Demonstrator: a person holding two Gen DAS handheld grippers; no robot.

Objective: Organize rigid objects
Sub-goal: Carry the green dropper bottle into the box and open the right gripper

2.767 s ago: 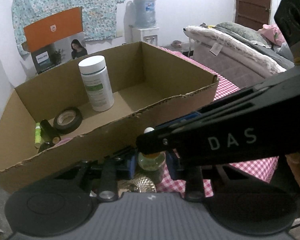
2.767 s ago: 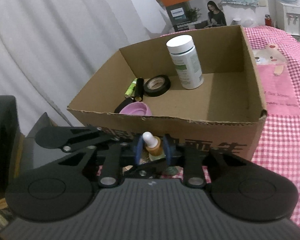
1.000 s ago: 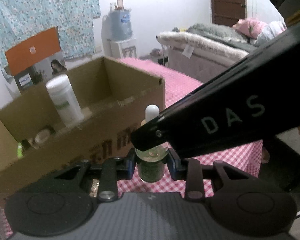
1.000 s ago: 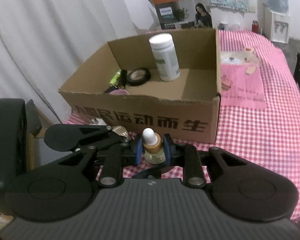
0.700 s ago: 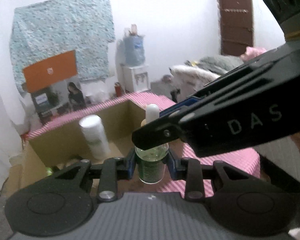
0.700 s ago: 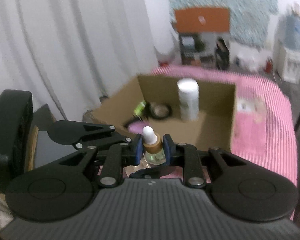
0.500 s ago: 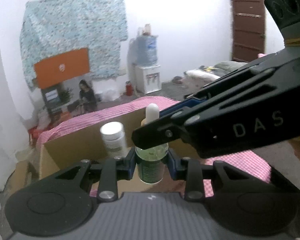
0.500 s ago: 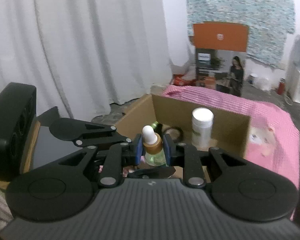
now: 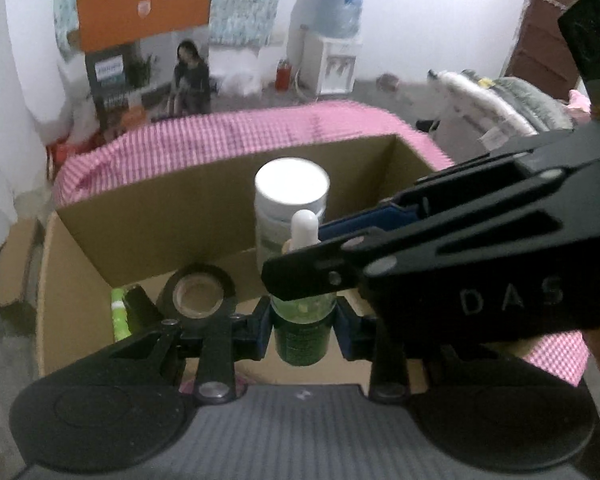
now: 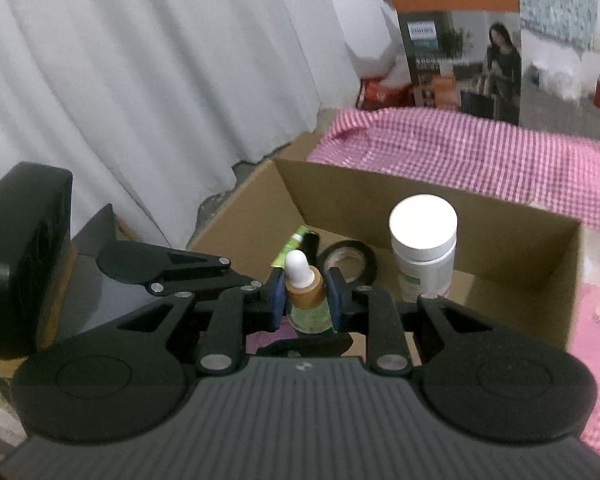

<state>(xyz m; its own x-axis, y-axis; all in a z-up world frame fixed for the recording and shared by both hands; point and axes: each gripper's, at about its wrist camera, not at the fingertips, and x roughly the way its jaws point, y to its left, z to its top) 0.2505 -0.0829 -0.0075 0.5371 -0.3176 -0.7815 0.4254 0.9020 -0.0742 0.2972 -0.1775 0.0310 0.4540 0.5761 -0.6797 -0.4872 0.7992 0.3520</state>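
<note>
Both grippers are pinching one small bottle [image 9: 303, 334]; the left gripper [image 9: 303, 330] is squeezing its green glass body, and the right gripper [image 10: 305, 298] is squeezing its tan collar, just under the white dropper tip; the bottle is hanging upright in the air over the open box [image 10: 500, 248], near the front wall; down in the box a white jar [image 10: 423, 252] is standing tall, a tape roll [image 10: 350, 260] is lying beside it, and a green tube [image 10: 294, 246] is resting by the side wall; something pink is peeking out under the bottle, but it is too hidden to name; two grippers holding one glass bottle is the risky part, I think; if one is pulling away while the other is gripping hard, the bottle could be twisting, or the dropper top could be popping loose; if both are letting go from this high up, the glass could be hitting the box floor hard, or knocking the jar over; going down too far left could be landing it on the tape roll, where it would be tipping.
</note>
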